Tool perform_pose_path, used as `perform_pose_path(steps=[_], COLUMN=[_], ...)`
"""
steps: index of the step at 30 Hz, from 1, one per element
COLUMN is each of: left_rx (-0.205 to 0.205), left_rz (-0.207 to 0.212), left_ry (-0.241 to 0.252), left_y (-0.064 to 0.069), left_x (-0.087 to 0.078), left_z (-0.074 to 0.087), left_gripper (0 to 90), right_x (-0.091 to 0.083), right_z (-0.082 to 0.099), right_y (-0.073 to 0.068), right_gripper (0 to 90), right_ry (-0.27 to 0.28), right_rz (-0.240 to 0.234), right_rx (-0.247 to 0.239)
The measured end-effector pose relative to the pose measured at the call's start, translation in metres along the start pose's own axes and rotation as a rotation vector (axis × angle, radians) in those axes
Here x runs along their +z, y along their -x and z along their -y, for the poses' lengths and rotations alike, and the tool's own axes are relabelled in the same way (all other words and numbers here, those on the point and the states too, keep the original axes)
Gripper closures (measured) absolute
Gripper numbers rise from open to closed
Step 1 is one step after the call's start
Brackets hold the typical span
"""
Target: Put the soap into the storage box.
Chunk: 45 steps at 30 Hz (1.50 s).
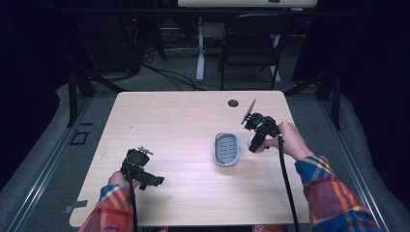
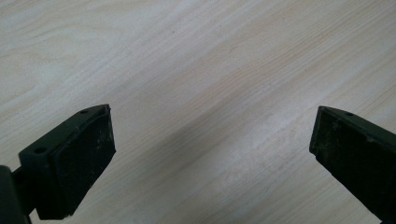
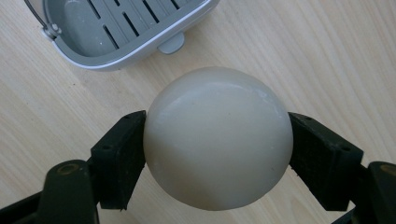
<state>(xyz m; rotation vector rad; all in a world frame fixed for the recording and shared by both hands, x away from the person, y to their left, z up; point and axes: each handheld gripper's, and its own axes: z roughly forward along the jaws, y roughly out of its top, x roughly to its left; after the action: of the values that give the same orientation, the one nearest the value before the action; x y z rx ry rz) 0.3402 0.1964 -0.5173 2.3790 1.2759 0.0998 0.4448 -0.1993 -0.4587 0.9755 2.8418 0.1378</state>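
Cream-white soap [image 3: 217, 140] is clamped in the right gripper [image 1: 256, 140]; keep the squeeze, carry it level over the grey dish [image 1: 226, 149] just beside, lower gently. Left gripper [image 2: 212, 144] sits open.

A pale wooden table [image 1: 164, 121] stood in the middle, with a small round hole [image 1: 233, 103] near its far edge. Behind it a dark folding chair [image 1: 251, 43] waited on grey carpet, beside a white desk leg [image 1: 200, 48] and trailing floor cables [image 1: 169, 75].
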Motion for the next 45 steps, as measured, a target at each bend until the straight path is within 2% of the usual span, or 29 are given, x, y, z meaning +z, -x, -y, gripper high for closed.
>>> perform_pose_path(steps=[1,10,25,45], left_rx=[0.001,0.002,0.002,0.003], left_rz=[0.0,0.0,0.003,0.003], left_ry=[0.0,-0.001,-0.004,-0.007], left_y=[0.0,0.0,0.0,0.0], left_x=[0.0,0.0,0.0,0.0], left_z=[0.0,0.0,0.0,0.0], left_gripper=[0.1,0.1,0.2,0.1], right_x=[-0.002,-0.008,-0.01,0.002], right_z=[-0.002,-0.016,-0.034,-0.061], right_y=[0.0,-0.002,-0.008,-0.024], right_gripper=[23.5,23.5,23.5,23.5], right_ry=[-0.011,0.004,-0.003,0.018], right_rz=[0.002,0.003,-0.002,-0.032], right_rx=[-0.007,-0.027,-0.051,-0.093])
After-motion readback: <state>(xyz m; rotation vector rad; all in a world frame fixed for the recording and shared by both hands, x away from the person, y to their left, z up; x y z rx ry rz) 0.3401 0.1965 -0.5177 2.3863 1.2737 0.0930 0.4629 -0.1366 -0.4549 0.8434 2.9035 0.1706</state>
